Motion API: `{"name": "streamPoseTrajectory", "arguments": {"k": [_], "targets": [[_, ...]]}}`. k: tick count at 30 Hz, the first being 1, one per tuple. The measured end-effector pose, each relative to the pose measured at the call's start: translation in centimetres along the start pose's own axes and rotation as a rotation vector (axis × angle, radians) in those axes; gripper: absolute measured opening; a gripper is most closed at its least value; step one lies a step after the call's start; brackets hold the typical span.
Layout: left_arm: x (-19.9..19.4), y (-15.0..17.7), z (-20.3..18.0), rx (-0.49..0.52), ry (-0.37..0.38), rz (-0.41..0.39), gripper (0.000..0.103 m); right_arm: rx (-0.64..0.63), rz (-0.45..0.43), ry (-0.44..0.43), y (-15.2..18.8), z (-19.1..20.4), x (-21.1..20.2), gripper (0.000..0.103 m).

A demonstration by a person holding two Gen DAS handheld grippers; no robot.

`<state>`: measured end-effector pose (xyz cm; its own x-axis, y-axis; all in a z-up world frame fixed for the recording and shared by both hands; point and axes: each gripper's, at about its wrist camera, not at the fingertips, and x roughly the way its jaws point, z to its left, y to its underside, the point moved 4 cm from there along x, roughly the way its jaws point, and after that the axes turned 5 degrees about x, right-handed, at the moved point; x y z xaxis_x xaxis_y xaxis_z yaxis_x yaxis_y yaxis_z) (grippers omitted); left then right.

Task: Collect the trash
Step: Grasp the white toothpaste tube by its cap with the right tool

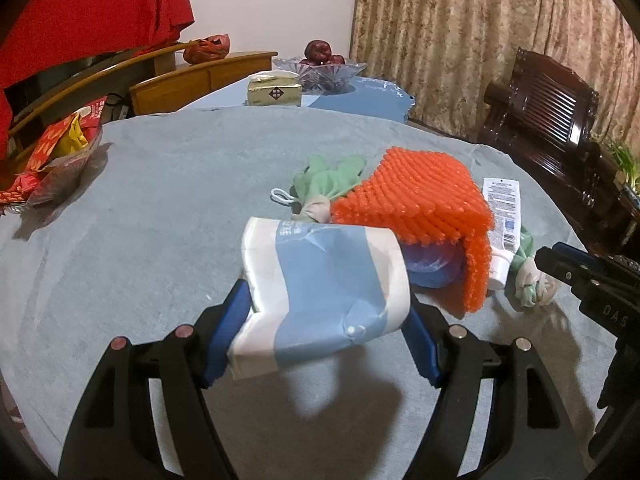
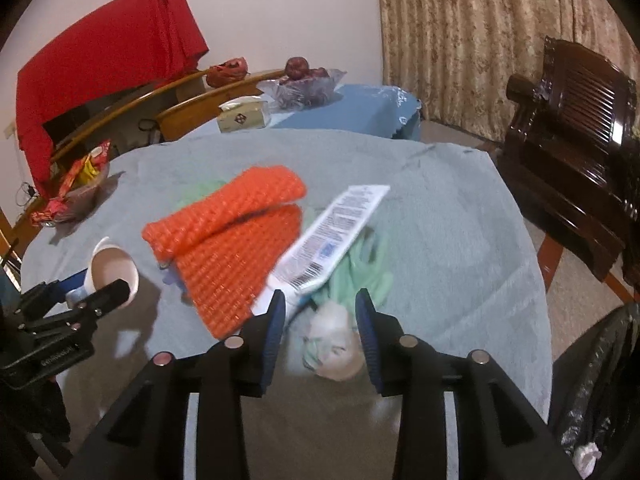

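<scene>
The left tool (image 1: 326,312) is pinching a rolled white and blue packet (image 1: 320,292) between its two blue fingers (image 1: 230,320) and holds it above the grey surface (image 1: 160,200), on the near side. Just behind the packet an orange bristly mat (image 1: 420,204) lies folded in the middle of the surface, over a blue object (image 1: 430,266). A white tube (image 1: 502,216) lies touching the mat, toward the right edge of the surface. The right tool (image 2: 320,320) stands around a knotted pale green cloth bundle (image 2: 334,344); the picture is blurred there, so I cannot tell whether its fingers (image 2: 276,320) press on the bundle or only stand beside it. A second green cloth (image 1: 328,180) lies behind the mat. A bowl of red packets (image 1: 52,160) stands at the far left edge.
</scene>
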<state>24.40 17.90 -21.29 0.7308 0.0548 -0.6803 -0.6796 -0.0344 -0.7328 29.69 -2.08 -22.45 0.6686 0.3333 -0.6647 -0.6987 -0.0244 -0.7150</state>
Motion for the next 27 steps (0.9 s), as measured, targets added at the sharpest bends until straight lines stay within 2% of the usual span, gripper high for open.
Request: {"name": "streamPoseTrajectory", "arguments": {"k": [2,4,6,10,13,15,22,27], "targets": [[-0.1,-0.2,0.4,-0.004,-0.007,-0.004,0.07,-0.013,0.001,-0.01,-0.1,0.7,0.4,0.039],[-0.2,-0.3,0.8,-0.005,-0.01,-0.006,0.07,-0.03,0.004,-0.003,0.0,1.4,1.0,0.046],[-0.2,-0.3,1.0,-0.005,-0.012,-0.007,0.07,-0.034,0.011,0.003,0.3,1.8,1.5,0.047],[0.0,-0.4,1.3,-0.011,-0.012,-0.005,0.07,-0.055,0.018,0.029,0.8,2.6,2.5,0.057],[0.2,-0.3,1.3,-0.014,-0.011,-0.002,0.07,-0.106,0.01,0.056,1.0,3.5,2.9,0.061],[0.3,-0.3,1.3,-0.018,-0.01,0.0,0.07,-0.118,0.009,0.058,1.1,3.6,3.2,0.061],[0.5,-0.3,1.0,-0.016,-0.001,0.003,0.07,-0.131,0.012,0.06,1.2,2.4,2.5,0.05],[0.5,-0.3,0.7,-0.013,0.005,0.004,0.07,-0.11,0.036,0.117,1.3,0.1,2.1,0.046]]}}
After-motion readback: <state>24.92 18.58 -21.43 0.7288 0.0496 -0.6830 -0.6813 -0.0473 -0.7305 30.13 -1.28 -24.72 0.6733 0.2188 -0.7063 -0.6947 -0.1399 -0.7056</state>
